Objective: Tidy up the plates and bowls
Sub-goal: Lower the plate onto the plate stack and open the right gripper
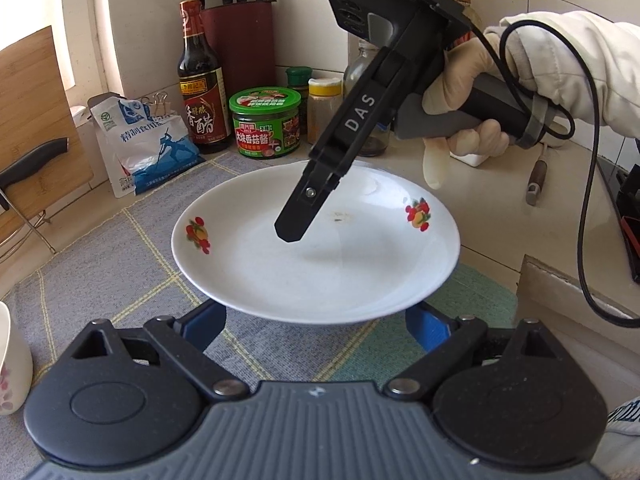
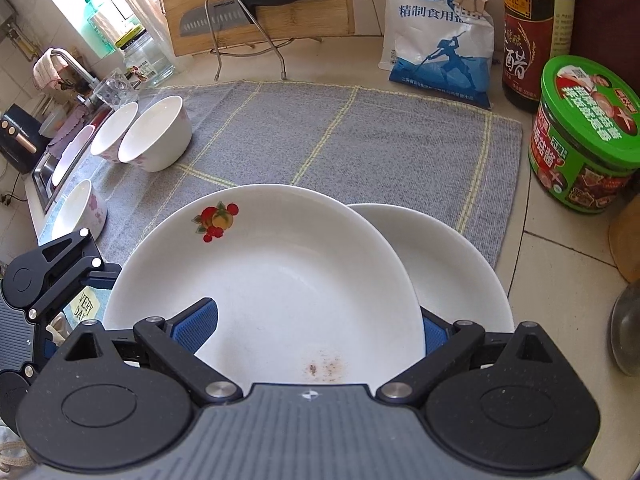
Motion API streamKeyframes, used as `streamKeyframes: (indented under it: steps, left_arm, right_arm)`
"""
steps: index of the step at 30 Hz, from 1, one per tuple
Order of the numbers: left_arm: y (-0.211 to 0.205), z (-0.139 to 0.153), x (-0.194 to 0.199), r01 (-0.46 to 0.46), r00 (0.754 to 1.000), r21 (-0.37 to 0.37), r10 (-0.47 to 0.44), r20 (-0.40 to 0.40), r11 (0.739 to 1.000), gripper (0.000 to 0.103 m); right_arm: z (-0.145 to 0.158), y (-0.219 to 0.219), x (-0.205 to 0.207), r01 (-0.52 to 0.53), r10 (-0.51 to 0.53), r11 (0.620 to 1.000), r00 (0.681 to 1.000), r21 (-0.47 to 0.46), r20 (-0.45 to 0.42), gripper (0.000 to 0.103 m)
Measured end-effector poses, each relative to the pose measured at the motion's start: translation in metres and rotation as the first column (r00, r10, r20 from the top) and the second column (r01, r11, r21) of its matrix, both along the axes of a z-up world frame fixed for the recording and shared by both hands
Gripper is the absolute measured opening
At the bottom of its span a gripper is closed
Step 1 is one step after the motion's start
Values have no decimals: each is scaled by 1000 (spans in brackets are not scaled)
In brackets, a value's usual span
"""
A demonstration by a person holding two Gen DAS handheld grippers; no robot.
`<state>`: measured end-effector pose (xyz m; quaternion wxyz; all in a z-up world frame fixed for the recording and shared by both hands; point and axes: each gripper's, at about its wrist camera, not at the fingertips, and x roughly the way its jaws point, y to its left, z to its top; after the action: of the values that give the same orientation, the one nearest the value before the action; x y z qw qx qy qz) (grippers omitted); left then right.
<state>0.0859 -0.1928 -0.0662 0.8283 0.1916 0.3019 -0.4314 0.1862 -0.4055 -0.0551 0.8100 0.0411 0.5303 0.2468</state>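
A white plate with fruit prints (image 2: 272,272) lies on the grey mat, its right part overlapping a second white plate (image 2: 464,276). My right gripper (image 2: 316,328) stands open astride its rim: the left pad (image 2: 196,324) is over the plate's inside, and the right pad (image 2: 434,336) is just outside the edge. In the left wrist view that right finger (image 1: 298,216) points down into the plate (image 1: 320,264). My left gripper (image 1: 318,322) is open at the plate's near rim, which hides its pad tips. Three white bowls with pink flowers (image 2: 156,136) stand at the mat's left.
A salt bag (image 2: 436,40), a vinegar bottle (image 2: 536,32) and a green jar (image 2: 588,136) line the back wall. A knife on a cutting-board rack (image 2: 256,4) stands behind the mat (image 2: 360,140). A sink (image 2: 44,168) lies far left. A gloved hand (image 1: 460,80) holds the right gripper.
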Motion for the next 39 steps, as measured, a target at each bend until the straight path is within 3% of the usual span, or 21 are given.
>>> streamKeyframes:
  steps: [18,39]
  left_arm:
    - [-9,-1,10,21,1000,4,-21,-2,1000,96]
    - [-17,-11,21,52,998,-3,-53,-25,999,96]
  right_arm:
    - [-10,-21,-3,46,-46,999,998,-9,-30,101]
    - [4,-39,-26,117,-118,993,993,-31,-18,101]
